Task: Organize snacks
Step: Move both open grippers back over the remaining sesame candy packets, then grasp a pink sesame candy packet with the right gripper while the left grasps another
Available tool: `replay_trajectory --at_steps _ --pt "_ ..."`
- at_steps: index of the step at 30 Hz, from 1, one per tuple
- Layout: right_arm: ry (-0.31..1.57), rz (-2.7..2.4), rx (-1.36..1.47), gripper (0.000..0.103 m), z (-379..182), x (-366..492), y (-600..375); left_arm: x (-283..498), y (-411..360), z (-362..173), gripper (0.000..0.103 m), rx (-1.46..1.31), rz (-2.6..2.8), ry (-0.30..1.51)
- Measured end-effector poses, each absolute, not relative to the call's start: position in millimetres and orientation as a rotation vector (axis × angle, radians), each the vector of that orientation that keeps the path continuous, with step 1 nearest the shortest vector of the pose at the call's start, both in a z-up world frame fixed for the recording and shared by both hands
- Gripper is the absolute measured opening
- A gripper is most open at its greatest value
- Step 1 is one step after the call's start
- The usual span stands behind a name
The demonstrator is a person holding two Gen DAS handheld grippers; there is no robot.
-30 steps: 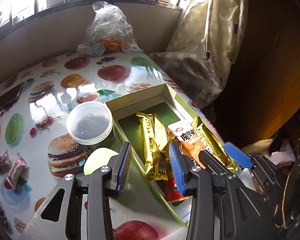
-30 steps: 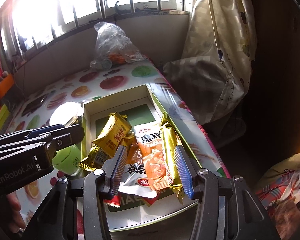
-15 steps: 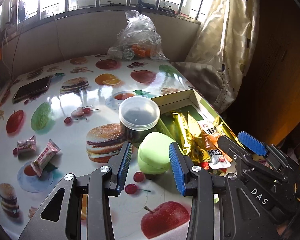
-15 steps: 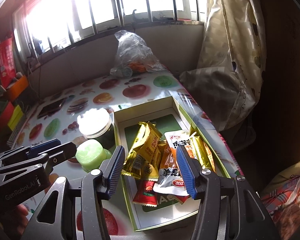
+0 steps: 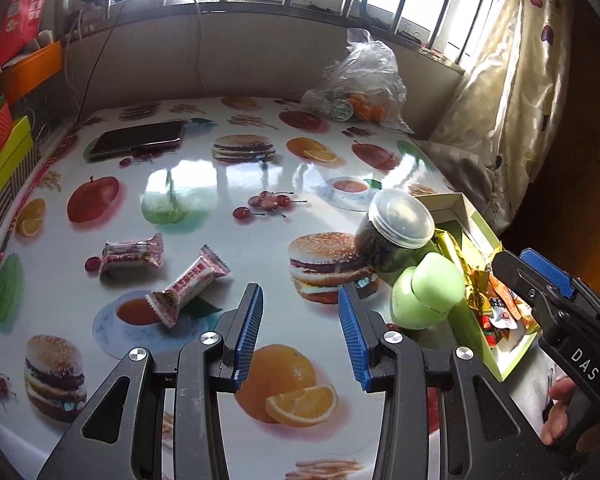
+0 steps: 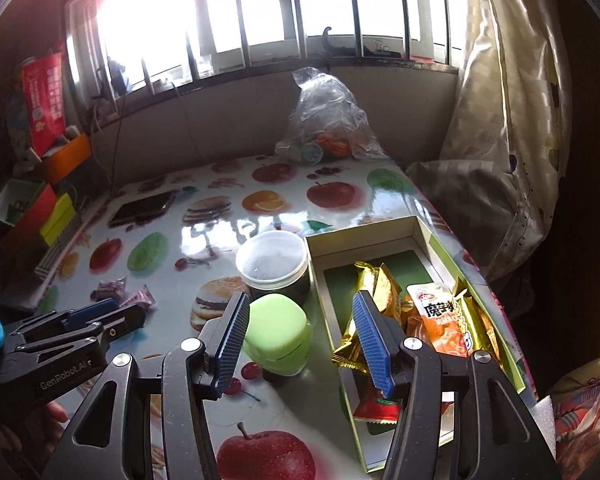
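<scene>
The left gripper (image 5: 300, 334), jaws parted and empty, has swung away from the open green cardboard box (image 5: 482, 334) of snack packets; two pink-wrapped candies (image 5: 188, 286) now lie just ahead-left of its fingers. The right gripper (image 6: 300, 344) has drawn back, its empty jaws spread wider, straddling the box's left wall (image 6: 324, 292).

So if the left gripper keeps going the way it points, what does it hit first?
Probably the bare table: nothing lies between the open jaws of the left gripper. The nearest pink snack sits just left of that line; depth is uncertain.

Blown-out window (image 6: 148, 28) backlight glares off the table (image 5: 204, 178); fisheye edges darken.
</scene>
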State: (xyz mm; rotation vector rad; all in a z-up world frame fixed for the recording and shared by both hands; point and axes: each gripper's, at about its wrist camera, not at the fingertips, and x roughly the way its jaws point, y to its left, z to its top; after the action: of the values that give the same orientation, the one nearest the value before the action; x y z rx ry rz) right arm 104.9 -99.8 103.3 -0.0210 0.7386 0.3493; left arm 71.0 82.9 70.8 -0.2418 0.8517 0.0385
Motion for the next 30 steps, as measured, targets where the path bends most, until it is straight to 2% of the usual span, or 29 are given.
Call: replay_trajectory --at_steps 18,30 --pt "0.879 0.504 -0.056 0.054 62 119 22 35 197 47 0.041 -0.316 0.201 0.866" --pt "0.990 0.561 -0.024 0.054 24 140 88 24 233 32 0.041 -0.342 0.254 0.891"
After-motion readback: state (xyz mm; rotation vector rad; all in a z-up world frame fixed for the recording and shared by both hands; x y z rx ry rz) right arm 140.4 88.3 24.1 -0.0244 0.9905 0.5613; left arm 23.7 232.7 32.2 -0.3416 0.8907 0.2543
